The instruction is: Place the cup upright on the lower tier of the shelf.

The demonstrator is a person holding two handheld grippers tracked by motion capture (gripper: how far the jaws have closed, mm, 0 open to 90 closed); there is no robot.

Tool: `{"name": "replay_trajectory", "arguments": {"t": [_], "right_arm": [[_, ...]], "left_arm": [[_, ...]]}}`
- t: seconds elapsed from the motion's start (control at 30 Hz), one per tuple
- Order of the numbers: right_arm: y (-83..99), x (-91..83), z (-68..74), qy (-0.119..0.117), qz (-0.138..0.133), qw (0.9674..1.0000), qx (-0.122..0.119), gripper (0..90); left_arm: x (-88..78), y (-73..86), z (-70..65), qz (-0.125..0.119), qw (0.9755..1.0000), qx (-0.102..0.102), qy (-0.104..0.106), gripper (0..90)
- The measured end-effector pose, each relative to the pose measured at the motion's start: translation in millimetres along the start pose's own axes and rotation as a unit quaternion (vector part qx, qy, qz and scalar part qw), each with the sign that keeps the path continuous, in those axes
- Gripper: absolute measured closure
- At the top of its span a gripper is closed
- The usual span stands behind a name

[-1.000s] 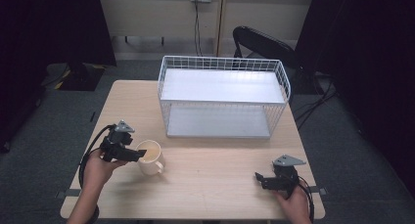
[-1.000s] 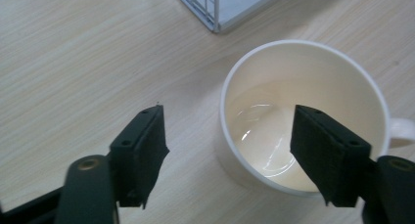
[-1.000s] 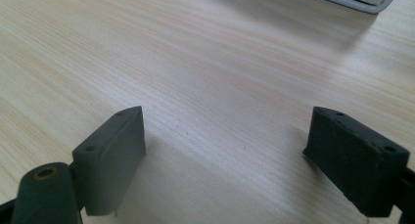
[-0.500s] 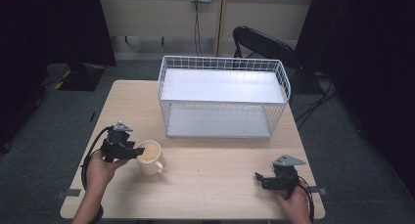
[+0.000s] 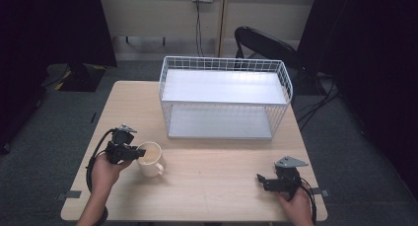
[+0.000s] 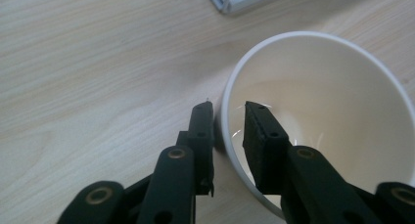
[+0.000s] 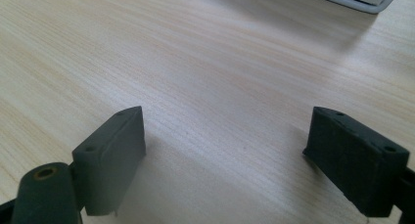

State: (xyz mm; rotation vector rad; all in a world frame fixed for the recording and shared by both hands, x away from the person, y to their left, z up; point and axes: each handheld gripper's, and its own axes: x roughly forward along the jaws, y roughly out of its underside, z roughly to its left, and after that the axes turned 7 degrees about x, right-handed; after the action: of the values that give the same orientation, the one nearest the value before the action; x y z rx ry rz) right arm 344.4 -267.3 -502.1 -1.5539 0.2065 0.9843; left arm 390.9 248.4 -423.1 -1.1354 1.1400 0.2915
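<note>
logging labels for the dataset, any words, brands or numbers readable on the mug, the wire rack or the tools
None can be read.
Cream ceramic mug: plain, no print on the side or inside that shows.
White wire two-shelf rack: no label visible.
Left black two-jaw tool and right black two-jaw tool: no markings.
Pale wooden table: bare wood grain.

grey carpet (image 5: 44, 137), black chair (image 5: 268, 43)

Mug (image 6: 318, 136) cut off at frame's lower right.
</note>
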Motion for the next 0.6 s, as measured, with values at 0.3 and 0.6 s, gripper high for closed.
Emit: {"name": "replay_trajectory", "arguments": {"t": [0.3,0.6], "right_arm": [[0.0,0.0,0.0,0.000,0.000,1.0000,0.000,13.9],[0.0,0.0,0.0,0.000,0.000,1.0000,0.000,13.8]], "left_arm": [[3.7,0.1,-3.4,0.023,0.9997,0.005,-0.009,83.0],[2.9,-3.3,-10.0,0.011,0.9997,-0.011,-0.021,83.8]]}}
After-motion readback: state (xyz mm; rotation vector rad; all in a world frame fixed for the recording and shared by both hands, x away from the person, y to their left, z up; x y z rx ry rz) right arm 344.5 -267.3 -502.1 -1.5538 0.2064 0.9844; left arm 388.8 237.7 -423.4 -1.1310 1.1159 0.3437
